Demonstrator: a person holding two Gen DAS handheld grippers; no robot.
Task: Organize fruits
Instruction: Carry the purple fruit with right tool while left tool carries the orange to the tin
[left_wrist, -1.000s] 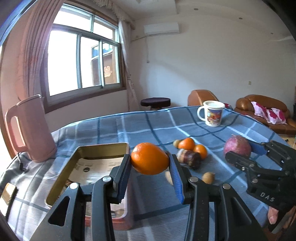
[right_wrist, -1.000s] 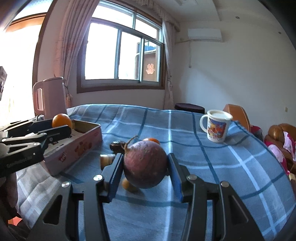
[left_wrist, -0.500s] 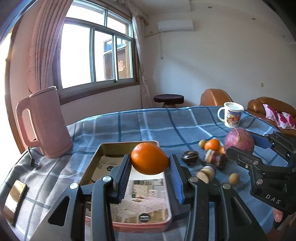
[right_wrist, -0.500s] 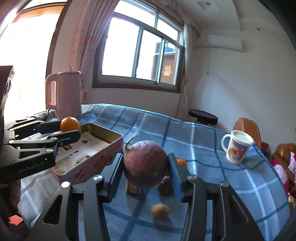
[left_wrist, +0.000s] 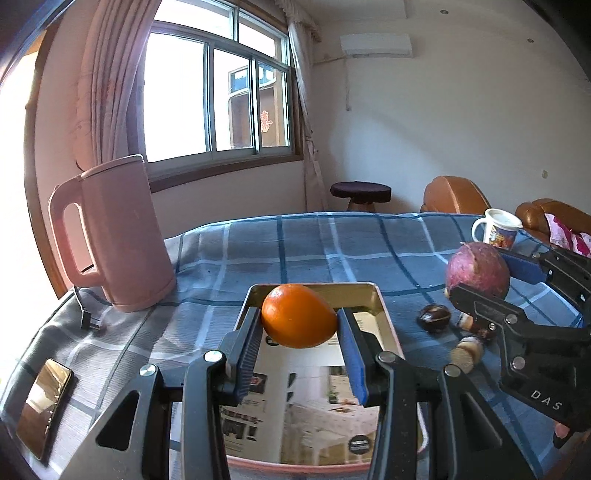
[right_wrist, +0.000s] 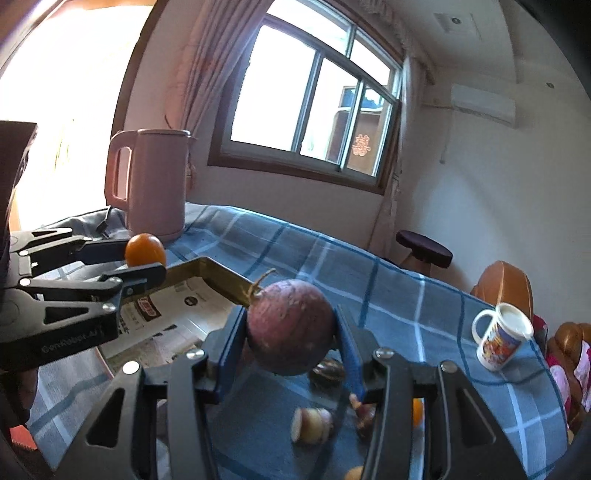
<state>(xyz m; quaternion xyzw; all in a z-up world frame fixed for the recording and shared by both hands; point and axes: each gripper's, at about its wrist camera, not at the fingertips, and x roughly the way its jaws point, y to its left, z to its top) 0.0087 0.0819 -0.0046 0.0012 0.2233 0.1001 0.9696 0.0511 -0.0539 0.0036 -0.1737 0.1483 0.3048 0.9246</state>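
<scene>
My left gripper (left_wrist: 299, 328) is shut on an orange (left_wrist: 297, 321) and holds it above the open metal tin (left_wrist: 386, 317), which is lined with printed paper. My right gripper (right_wrist: 290, 339) is shut on a round purple fruit with a dry stem (right_wrist: 290, 328), held above the table just right of the tin (right_wrist: 218, 273). The purple fruit also shows in the left wrist view (left_wrist: 476, 271), and the orange in the right wrist view (right_wrist: 144, 250). Small loose fruits (right_wrist: 327, 373) lie on the blue checked cloth (left_wrist: 332, 240) right of the tin.
A pink kettle (left_wrist: 114, 232) stands at the back left, its plug (left_wrist: 92, 321) on the cloth. A phone (left_wrist: 44, 398) lies at the left front edge. A printed mug (right_wrist: 500, 338) stands at the far right. A stool and sofas are beyond the table.
Both grippers have moved left with their fruits. The orange now hangs over the tin, and the purple fruit is close beside the tin's right edge.
</scene>
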